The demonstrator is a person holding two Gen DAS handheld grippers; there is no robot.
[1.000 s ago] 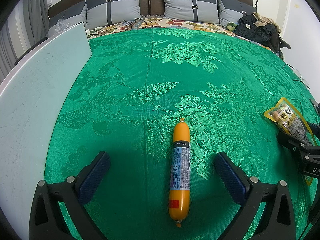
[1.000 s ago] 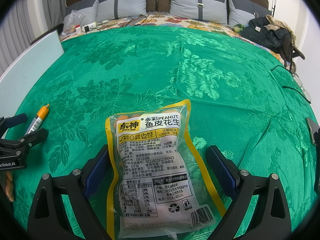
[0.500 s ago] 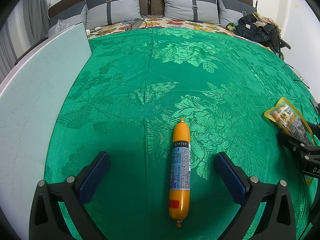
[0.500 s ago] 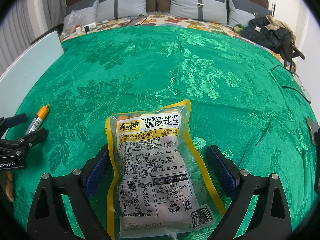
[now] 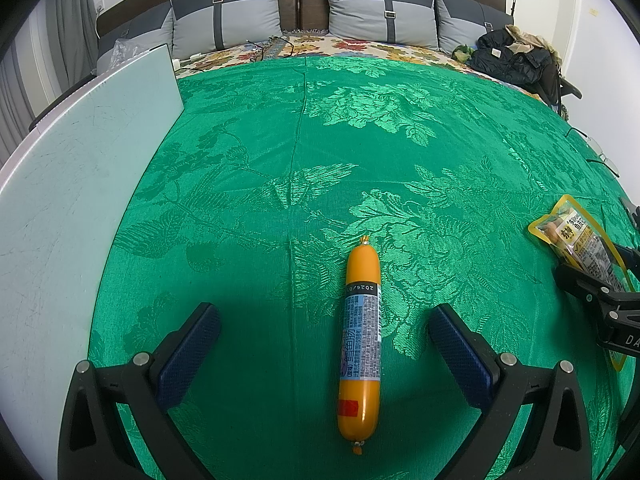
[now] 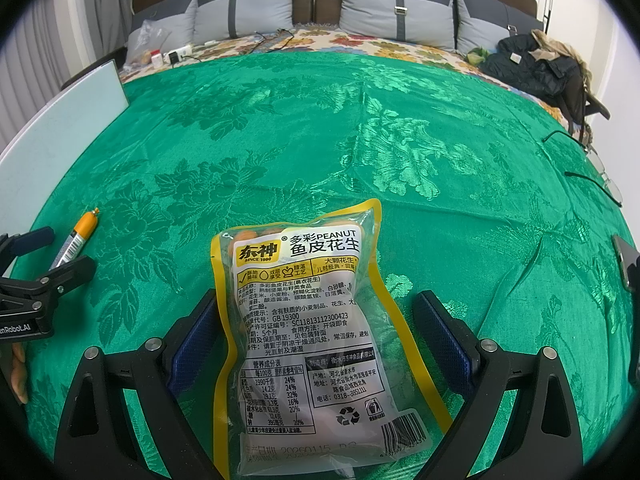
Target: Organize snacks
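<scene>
An orange sausage stick with a blue-and-white label lies lengthwise on the green bedspread. My left gripper is open and straddles the sausage without touching it. A yellow-edged peanut packet lies flat between the fingers of my right gripper, which is open; its left finger sits right at the packet's edge. The packet and the right gripper show at the right edge of the left wrist view. In the right wrist view, the sausage lies far left beside the left gripper.
A pale board lies along the bed's left side. Grey pillows line the headboard, with a dark jacket at the far right. Cables and glasses lie near the right edge, and a phone too. Fingers of a hand show at lower left.
</scene>
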